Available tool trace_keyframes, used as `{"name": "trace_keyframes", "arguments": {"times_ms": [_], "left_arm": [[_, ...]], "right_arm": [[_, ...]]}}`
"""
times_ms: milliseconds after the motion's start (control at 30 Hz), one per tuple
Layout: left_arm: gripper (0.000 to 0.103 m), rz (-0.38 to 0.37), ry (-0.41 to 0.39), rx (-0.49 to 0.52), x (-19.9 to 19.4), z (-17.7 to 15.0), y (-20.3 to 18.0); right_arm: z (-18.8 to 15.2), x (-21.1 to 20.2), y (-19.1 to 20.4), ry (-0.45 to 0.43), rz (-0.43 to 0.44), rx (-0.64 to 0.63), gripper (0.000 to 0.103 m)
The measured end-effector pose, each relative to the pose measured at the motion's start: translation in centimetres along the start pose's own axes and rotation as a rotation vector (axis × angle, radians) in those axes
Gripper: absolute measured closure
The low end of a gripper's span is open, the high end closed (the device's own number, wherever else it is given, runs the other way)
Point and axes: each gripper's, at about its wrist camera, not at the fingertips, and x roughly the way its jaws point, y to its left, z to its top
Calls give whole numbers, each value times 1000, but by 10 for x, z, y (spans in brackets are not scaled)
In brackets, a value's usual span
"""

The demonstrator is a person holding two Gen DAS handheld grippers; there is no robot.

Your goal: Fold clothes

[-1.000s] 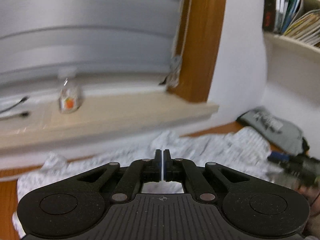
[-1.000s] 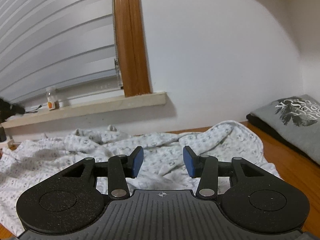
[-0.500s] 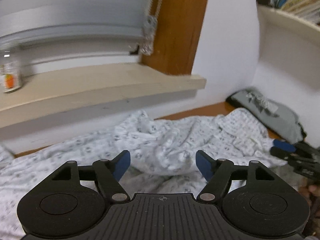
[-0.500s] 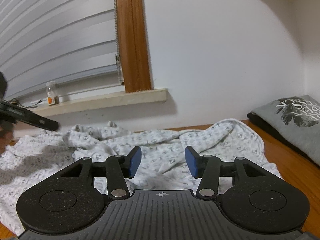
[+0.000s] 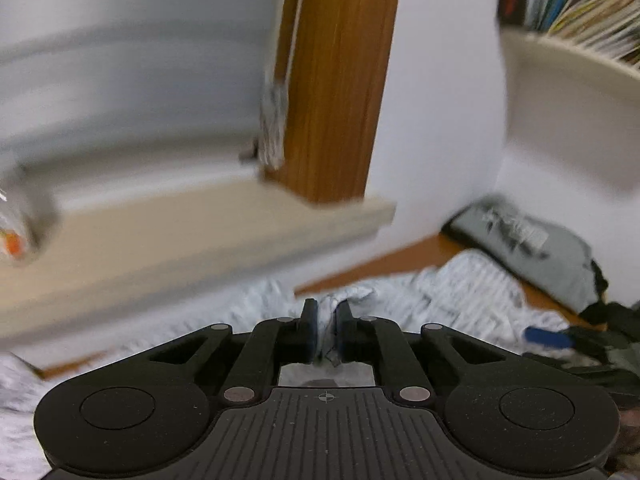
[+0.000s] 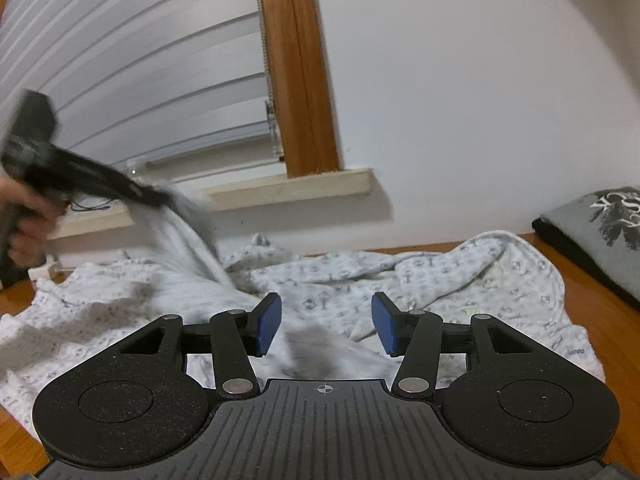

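My left gripper (image 5: 326,330) is closing on a pinch of the shirt (image 6: 420,280), lifting it off the table (image 6: 624,328). My right gripper (image 6: 326,330) hovers half open and empty over the cloth; next I'd grab an edge there.

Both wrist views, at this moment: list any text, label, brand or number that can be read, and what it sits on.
Folded grey T-shirt: white print of stacked letters, cut off by the frame edge and too distorted to read.
Small bottle on the sill: orange label, blurred, unreadable.
Books on the shelf: spines blurred, unreadable.
White patterned garment: repeated small grey motifs, no readable words.
Nothing can be quoted.
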Motion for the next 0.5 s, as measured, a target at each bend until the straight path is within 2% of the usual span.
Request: {"name": "trace_keyframes", "arguments": {"times_ms": [133, 267, 367, 433, 500], "left_arm": [[93, 82, -48, -25, -57, -14, 15], [89, 144, -6, -52, -86, -32, 31], [76, 186, 38, -49, -92, -46, 43], [58, 204, 54, -72, -93, -56, 56], [48, 221, 63, -104, -93, -70, 67]], "right_arm": [[-2, -6, -1, -45, -10, 11, 52], [-3, -11, 2, -79, -23, -7, 48], [-2, -10, 3, -74, -26, -8, 46], [-2, -9, 2, -65, -26, -6, 46], [-2, -9, 3, -61, -27, -10, 46]]}}
